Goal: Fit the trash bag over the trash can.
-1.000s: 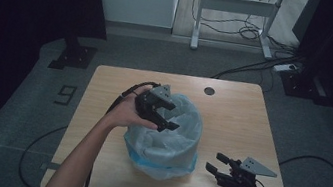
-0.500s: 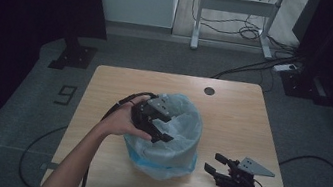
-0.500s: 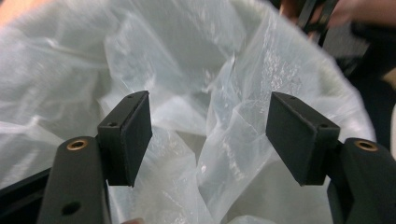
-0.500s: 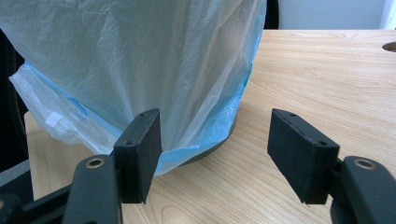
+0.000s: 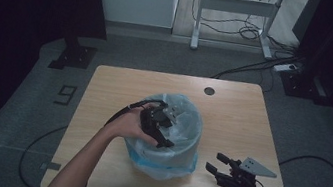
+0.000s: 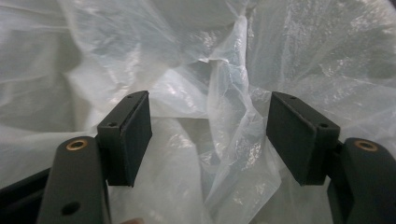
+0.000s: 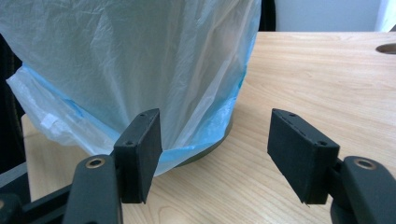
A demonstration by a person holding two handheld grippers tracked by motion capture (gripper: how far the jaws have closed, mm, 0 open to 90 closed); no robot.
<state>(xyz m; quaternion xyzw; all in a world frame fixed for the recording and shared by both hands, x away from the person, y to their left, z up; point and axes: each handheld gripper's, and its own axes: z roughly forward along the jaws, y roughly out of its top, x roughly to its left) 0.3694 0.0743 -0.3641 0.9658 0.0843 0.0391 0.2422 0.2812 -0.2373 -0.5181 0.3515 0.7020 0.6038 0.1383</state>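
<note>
Bin [image 5: 167, 139] lined with a pale blue-edged plastic bag [image 5: 185, 122] sits mid-table [image 5: 232, 114] in the high view, left gripper [image 5: 161, 130] dipped over its near-left rim into the bag, right gripper [image 5: 224, 166] resting on the table near its lower right, apart from it. Left gripper view: jaws spread, crumpled bag film [image 6: 233, 116] between them, pads not pressing it. Right gripper view: jaws spread with nothing pinched, bag-draped bin [image 7: 140, 60] just ahead, its base on the wood.
</note>
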